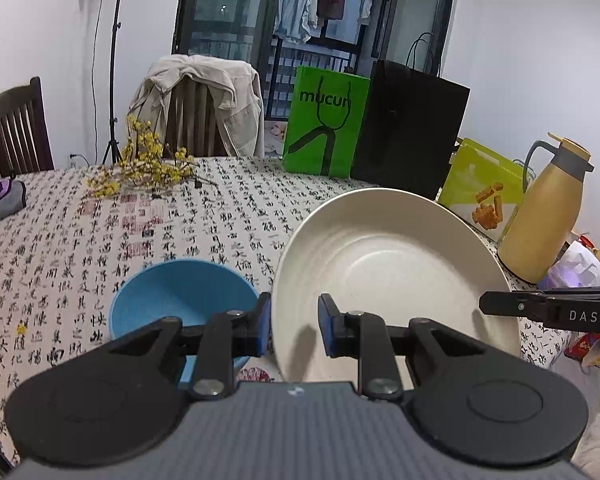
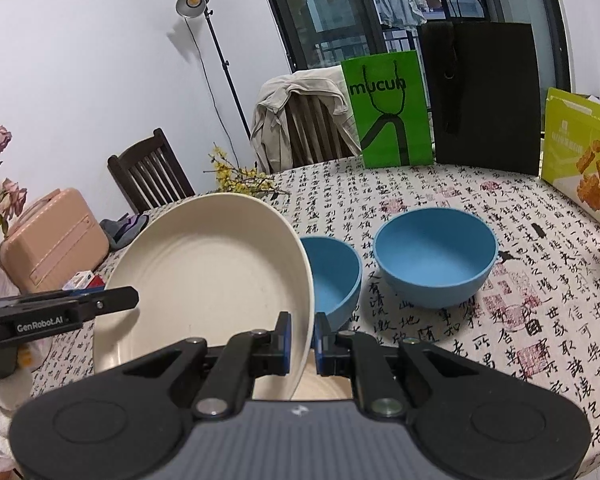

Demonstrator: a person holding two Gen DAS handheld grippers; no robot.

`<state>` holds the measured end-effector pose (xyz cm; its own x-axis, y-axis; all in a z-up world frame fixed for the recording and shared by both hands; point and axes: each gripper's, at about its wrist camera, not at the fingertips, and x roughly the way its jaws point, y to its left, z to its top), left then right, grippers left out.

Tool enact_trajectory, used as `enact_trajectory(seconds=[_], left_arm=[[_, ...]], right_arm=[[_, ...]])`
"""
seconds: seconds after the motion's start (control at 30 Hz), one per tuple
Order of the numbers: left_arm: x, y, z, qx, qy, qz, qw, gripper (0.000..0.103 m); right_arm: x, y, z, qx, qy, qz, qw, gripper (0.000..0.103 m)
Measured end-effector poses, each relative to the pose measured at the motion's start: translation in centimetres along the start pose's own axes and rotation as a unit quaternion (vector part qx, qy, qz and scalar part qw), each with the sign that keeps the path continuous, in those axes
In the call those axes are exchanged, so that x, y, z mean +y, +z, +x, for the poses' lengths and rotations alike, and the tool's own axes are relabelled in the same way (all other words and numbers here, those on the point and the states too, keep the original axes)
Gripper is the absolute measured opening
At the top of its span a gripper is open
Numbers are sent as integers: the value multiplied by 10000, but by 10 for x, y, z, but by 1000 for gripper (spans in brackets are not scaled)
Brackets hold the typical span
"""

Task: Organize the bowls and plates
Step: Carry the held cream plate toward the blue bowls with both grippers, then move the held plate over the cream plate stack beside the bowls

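A cream plate (image 1: pixel 388 256) (image 2: pixel 204 264) is held tilted above the patterned table, its far rim raised. My left gripper (image 1: pixel 295 320) is shut on the plate's left rim, and it shows as a black tip (image 2: pixel 128 300) in the right wrist view. My right gripper (image 2: pixel 303 338) is shut on the right rim, and its tip (image 1: pixel 488 306) shows in the left wrist view. Beyond the plate a small blue bowl (image 2: pixel 336 276) (image 1: pixel 180 296) stands partly hidden by it. A larger blue bowl (image 2: pixel 436 256) stands to its right.
At the table's (image 2: pixel 520 320) far side stand a green bag (image 1: pixel 324 120), a black bag (image 1: pixel 412 132), a yellow-green box (image 1: pixel 480 188) and a tan jug (image 1: pixel 544 216). Yellow flowers (image 1: pixel 144 164) lie at the far left. Chairs and a pink case (image 2: pixel 52 236) stand around the table.
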<state>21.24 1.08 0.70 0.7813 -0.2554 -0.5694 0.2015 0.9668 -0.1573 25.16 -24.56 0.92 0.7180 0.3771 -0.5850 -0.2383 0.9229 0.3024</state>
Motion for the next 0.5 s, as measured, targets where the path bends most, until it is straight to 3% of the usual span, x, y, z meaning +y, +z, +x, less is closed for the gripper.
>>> enact_trajectory(seconds=[0.5], left_arm=[[3, -21, 3, 181, -11, -57, 9998, 24]], right_arm=[[-2, -19, 8, 252, -17, 55, 9997, 12]])
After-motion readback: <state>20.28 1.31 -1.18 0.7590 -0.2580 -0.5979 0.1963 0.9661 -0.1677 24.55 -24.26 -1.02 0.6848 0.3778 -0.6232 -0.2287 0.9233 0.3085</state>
